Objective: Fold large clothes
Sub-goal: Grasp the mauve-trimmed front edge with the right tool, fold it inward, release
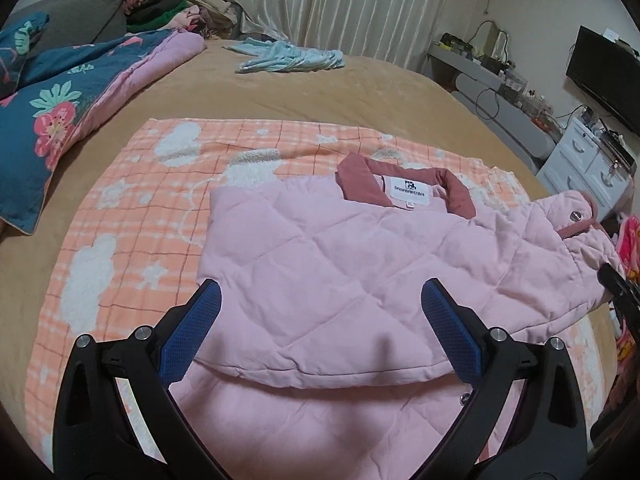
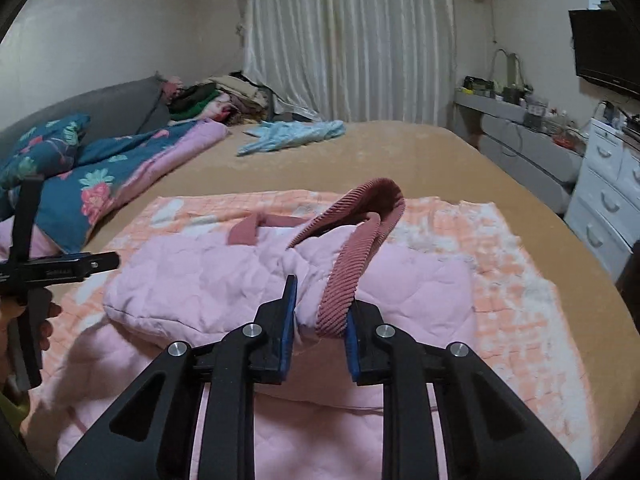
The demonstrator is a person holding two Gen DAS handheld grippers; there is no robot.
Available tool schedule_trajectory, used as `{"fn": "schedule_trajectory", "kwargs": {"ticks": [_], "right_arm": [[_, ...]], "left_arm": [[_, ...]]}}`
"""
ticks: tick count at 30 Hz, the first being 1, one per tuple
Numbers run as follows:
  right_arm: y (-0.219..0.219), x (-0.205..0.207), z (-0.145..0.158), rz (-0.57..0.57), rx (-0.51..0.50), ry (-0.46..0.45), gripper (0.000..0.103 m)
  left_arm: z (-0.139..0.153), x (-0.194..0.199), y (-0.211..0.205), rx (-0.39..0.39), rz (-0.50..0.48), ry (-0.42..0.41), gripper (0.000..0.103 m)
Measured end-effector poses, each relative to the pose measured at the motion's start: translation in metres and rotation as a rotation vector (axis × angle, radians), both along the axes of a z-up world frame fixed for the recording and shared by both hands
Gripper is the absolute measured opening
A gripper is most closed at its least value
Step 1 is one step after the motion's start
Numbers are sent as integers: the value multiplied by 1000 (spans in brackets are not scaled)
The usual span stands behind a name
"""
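A pink quilted jacket [image 1: 340, 248] with a dusty-rose collar [image 1: 400, 176] lies on an orange checked blanket [image 1: 160, 200]. Its left side is folded over the body. My left gripper [image 1: 322, 286] hangs open just above the folded panel, with nothing between its blue pads [image 1: 448, 328]. In the right wrist view my right gripper [image 2: 322, 300] is shut on the jacket's right sleeve at its ribbed rose cuff [image 2: 348, 264]. The sleeve is lifted off the jacket body [image 2: 192, 280]. The left gripper [image 2: 60, 266] shows at the left edge, held by a hand.
The blanket lies on a bed with a tan sheet [image 1: 280, 92]. A floral quilt [image 1: 60, 100] lies on the left, and a light blue garment [image 1: 288, 58] and a pile of clothes [image 1: 180, 8] lie at the far end. White drawers [image 2: 608, 200] stand beside the bed on the right.
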State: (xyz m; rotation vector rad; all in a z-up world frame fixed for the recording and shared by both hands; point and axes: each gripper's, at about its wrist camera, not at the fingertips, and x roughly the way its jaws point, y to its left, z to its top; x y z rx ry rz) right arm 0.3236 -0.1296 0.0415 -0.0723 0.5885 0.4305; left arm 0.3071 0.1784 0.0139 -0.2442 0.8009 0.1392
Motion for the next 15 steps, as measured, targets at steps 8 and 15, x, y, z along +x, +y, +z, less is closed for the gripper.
{"fn": "schedule_trajectory", "kwargs": {"ticks": [8,15], "right_arm": [[-17,16,-48,-78,15,141,21],[-26,13,-69,-152,24,210,44]], "left_arm": [[-15,10,-13,-1,-27,37,94],[-24,11,-27,-12,-68,32,94]]}}
